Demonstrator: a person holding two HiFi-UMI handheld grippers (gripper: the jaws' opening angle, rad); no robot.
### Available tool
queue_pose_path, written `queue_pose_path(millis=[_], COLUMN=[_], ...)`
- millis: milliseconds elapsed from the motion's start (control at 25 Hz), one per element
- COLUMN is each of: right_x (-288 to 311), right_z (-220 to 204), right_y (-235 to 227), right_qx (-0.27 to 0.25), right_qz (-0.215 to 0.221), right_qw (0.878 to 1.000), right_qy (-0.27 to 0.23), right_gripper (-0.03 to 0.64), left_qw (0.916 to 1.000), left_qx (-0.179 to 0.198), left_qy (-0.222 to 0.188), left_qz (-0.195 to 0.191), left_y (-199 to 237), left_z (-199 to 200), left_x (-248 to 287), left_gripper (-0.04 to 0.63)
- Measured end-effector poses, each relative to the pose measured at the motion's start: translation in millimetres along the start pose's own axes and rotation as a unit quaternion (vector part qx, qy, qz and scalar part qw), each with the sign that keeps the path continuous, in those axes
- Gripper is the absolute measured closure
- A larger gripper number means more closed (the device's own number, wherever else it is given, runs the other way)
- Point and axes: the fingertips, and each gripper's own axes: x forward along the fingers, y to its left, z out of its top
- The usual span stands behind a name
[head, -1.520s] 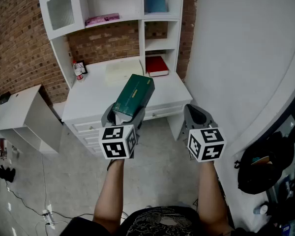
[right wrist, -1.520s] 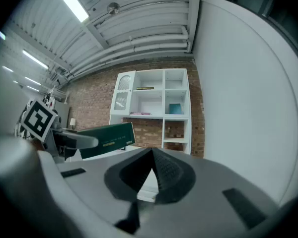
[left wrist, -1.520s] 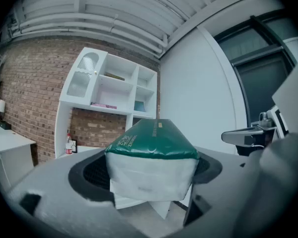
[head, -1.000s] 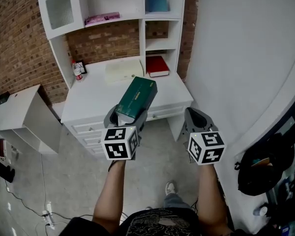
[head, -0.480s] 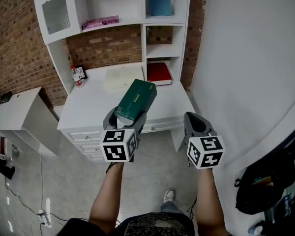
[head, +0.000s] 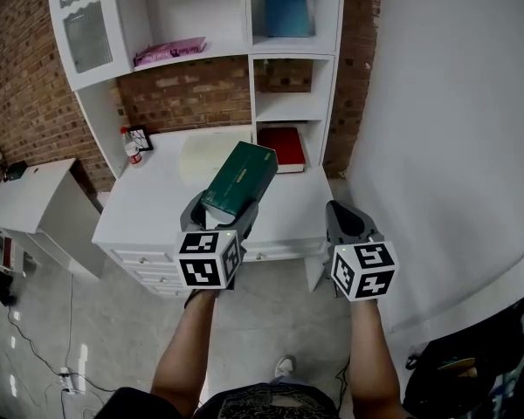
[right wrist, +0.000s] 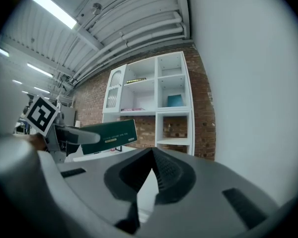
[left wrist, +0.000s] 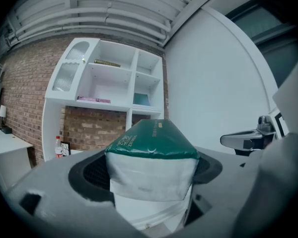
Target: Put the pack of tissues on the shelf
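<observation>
Compared with 1.5 s ago, the white desk (head: 148, 208) and the shelf unit (head: 249, 51) sit lower in the head view, and more of the upper shelves shows. Both grippers hold much the same places in the frame.

Left gripper (head: 218, 212): jaws closed on the pack of tissues (head: 240, 180), gripping its near end. The green pack tilts up and away from the gripper, above the desk's front edge and clear of its surface. It is not on any shelf. In the left gripper view the pack (left wrist: 151, 148) fills the space between the jaws.

Right gripper (head: 348, 221): jaws closed together, with nothing between them (right wrist: 151, 170). It is held beside the left gripper, apart from it.

On the shelf unit, a blue book (head: 288, 13) stands in the upper right compartment. A red book (head: 282, 147) lies in the lowest right compartment.
</observation>
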Motion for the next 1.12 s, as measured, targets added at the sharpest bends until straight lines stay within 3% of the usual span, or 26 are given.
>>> queue_pose_path(millis=[600, 1120], right_x=[61, 123], right_z=[0, -1], right_y=[-70, -97], right_qx=[0.01, 0.006], right_qz=[0.032, 0.035], right_qw=[0.999, 0.999], right_qy=[-0.005, -0.007], right_gripper=[0.614, 0.614], left_qw=[0.9994, 0.9995], left_qx=[0.012, 0.01], left_qy=[0.011, 0.005], left_qz=[0.031, 0.028], left_y=[-14, 3], left_z=[5, 8], left_x=[82, 151], left_gripper=[0.158, 0.158])
